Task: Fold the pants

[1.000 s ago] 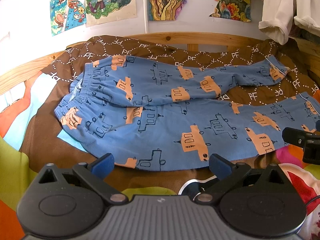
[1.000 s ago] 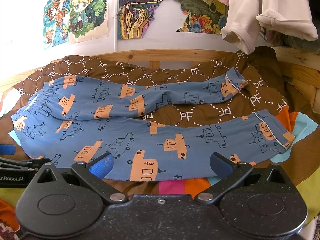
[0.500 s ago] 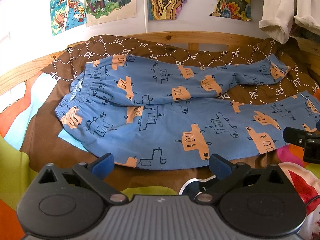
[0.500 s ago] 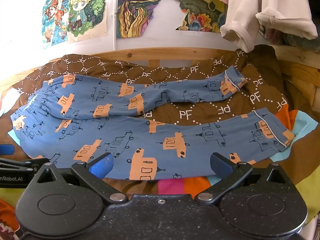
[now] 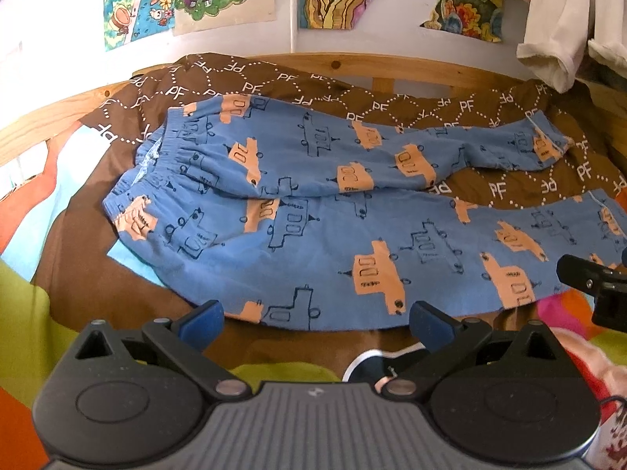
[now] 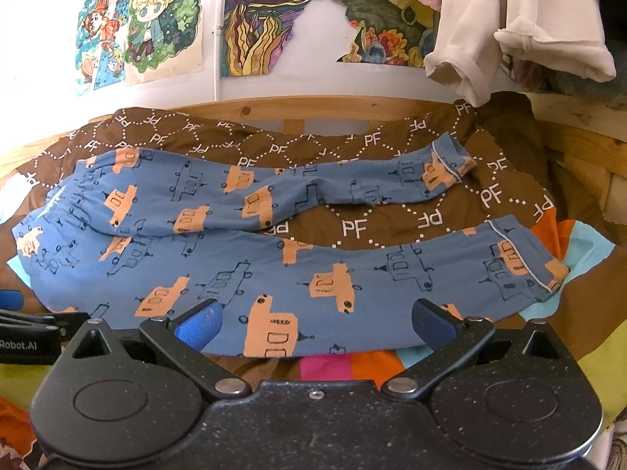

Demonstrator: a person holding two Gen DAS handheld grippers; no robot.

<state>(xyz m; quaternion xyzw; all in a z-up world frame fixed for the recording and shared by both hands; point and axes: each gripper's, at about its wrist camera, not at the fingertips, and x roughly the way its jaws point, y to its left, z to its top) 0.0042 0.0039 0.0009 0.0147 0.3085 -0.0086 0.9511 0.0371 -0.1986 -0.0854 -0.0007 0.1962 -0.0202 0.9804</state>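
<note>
item: pants, blue with orange print, spread flat on a brown blanket, waistband left, 2 legs running right and lying apart. handling, my guess: light, soft, limp; i would pinch waistband and cuff. left gripper: released, grasping nothing, just short of the near hem. right gripper: released, empty, above the near leg. hidden: near hem behind both tools; the far cuff's edge is crumpled, hard to read.

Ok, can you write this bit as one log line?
phase: pre-grasp | blue boat-print cotton pants: flat, legs apart | left gripper: open | right gripper: open
</note>
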